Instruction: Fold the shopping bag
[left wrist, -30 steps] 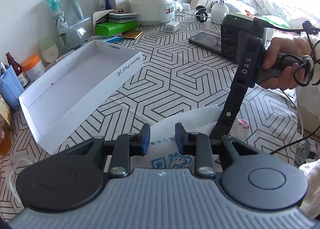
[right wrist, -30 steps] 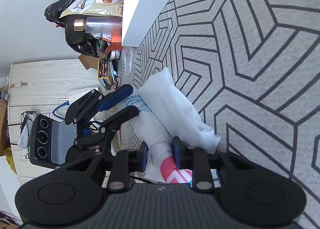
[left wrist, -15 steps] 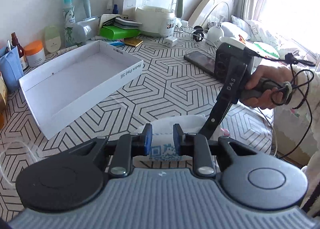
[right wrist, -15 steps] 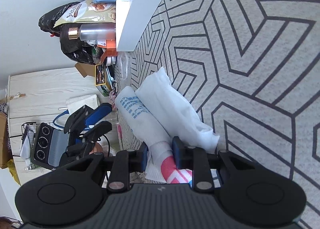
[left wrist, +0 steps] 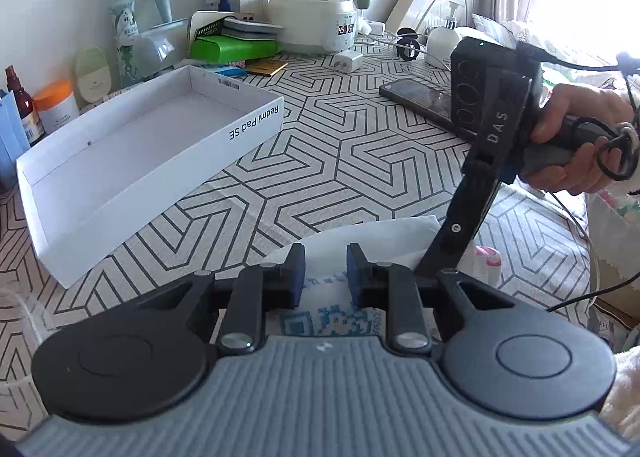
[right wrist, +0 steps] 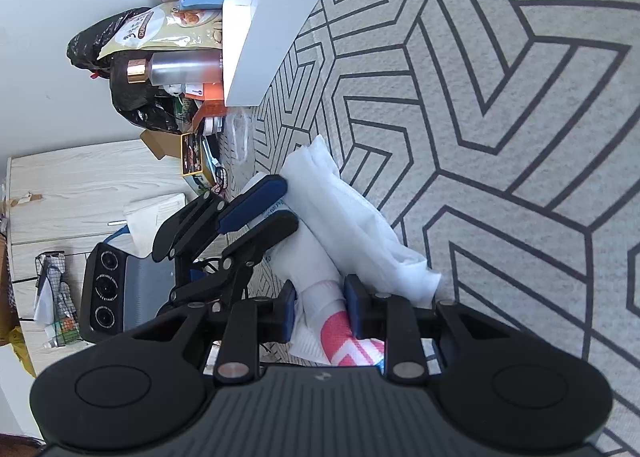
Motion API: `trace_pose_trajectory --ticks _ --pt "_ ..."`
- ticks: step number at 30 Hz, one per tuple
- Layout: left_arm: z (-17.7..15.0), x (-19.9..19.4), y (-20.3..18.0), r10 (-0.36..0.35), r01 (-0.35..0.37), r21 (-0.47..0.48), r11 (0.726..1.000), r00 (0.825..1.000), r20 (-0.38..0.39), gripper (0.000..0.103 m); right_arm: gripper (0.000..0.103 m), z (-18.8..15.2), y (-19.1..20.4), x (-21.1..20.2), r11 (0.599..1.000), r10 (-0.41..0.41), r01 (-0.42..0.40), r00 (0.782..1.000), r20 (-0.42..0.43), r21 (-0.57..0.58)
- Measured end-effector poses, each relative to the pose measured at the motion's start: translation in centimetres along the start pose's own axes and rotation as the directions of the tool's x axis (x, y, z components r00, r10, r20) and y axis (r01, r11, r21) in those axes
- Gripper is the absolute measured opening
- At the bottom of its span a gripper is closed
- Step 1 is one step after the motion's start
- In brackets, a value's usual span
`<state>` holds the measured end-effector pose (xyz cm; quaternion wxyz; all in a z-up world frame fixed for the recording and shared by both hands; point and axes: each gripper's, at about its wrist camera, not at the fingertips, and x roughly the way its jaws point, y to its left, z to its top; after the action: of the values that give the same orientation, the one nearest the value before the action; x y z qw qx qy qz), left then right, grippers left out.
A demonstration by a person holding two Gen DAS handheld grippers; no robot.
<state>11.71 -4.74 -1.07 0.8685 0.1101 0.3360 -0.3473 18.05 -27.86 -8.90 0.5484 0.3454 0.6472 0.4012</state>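
Note:
The white shopping bag (right wrist: 352,217) lies rolled and folded on the patterned tablecloth (right wrist: 500,105). It has blue print at one end and pink print at the other. My right gripper (right wrist: 320,303) is shut on the pink-printed end of the roll. In the left wrist view a hand (left wrist: 568,125) holds that gripper, and one of its fingers (left wrist: 464,209) slants down onto the bag (left wrist: 384,233). My left gripper (left wrist: 325,271) is at the blue-printed end. Its jaws stand a narrow gap apart, and the right wrist view shows the left gripper (right wrist: 287,204) straddling the roll's tip.
An open white box (left wrist: 132,161) marked Redmi Pad SE lies left of the bag. A black phone (left wrist: 416,97) lies behind the right gripper. A kettle (left wrist: 316,25), bottles and jars line the wall. Bags and bottles (right wrist: 160,57) crowd the table's end.
Half a second ago the left gripper had drawn back from the bag; it has returned to the blue-printed end. The right gripper keeps its hold and has not moved.

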Motion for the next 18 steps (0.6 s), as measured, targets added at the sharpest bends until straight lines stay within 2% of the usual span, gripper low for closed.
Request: trace_pose_trajectory --ticks 3,4,7,8,9,10,12,14,16,18 --pt "0.2 0.8 -0.1 -0.004 0.004 -0.007 1.000 1.000 -0.015 0.022 0.028 -1.6 2.5 0.0 0.983 -0.103 0.112 0.993 0.065 -0.143" --pt "0.3 1.0 0.0 -0.009 0.008 -0.012 1.000 1.000 -0.020 0.022 0.028 -2.4 3.5 0.1 0.965 -0.141 0.158 0.986 0.092 -0.211" --pt "0.3 1.3 0.9 -0.046 0.044 -0.057 0.997 0.999 -0.023 0.022 0.029 -4.6 5.9 0.4 0.883 -0.237 0.289 0.955 0.180 -0.369" --pt "0.2 1.2 1.0 -0.052 0.051 -0.063 0.997 0.998 -0.022 0.022 0.029 -5.3 6.7 0.6 0.843 -0.269 0.335 0.940 0.210 -0.420" --pt "0.3 0.9 1.2 -0.064 0.063 -0.070 0.996 0.998 -0.019 0.022 0.029 -5.6 7.0 0.8 0.827 -0.280 0.352 0.934 0.221 -0.440" --pt "0.3 0.3 1.5 -0.081 0.080 -0.077 0.994 0.997 -0.015 0.022 0.028 -5.7 6.8 0.9 0.833 -0.277 0.349 0.935 0.223 -0.429" --pt "0.4 -0.8 2.2 -0.113 0.113 -0.093 0.989 0.994 0.001 0.022 0.027 -4.9 5.4 0.2 0.891 -0.231 0.290 0.952 0.200 -0.350" --pt "0.4 -3.2 3.1 -0.164 0.171 -0.084 0.982 0.983 0.077 0.022 0.025 -3.8 3.8 -0.9 0.946 -0.177 0.220 0.966 0.187 -0.238" --pt "0.1 -4.8 3.3 -0.201 0.209 -0.057 0.976 0.971 0.128 0.022 0.025 -3.0 2.4 -1.6 0.978 -0.130 0.156 0.975 0.182 -0.141" --pt "-0.4 -5.1 3.0 -0.213 0.219 -0.037 0.975 0.969 0.127 0.022 0.025 -2.0 0.6 -2.1 0.997 -0.067 0.072 0.984 0.166 -0.028"
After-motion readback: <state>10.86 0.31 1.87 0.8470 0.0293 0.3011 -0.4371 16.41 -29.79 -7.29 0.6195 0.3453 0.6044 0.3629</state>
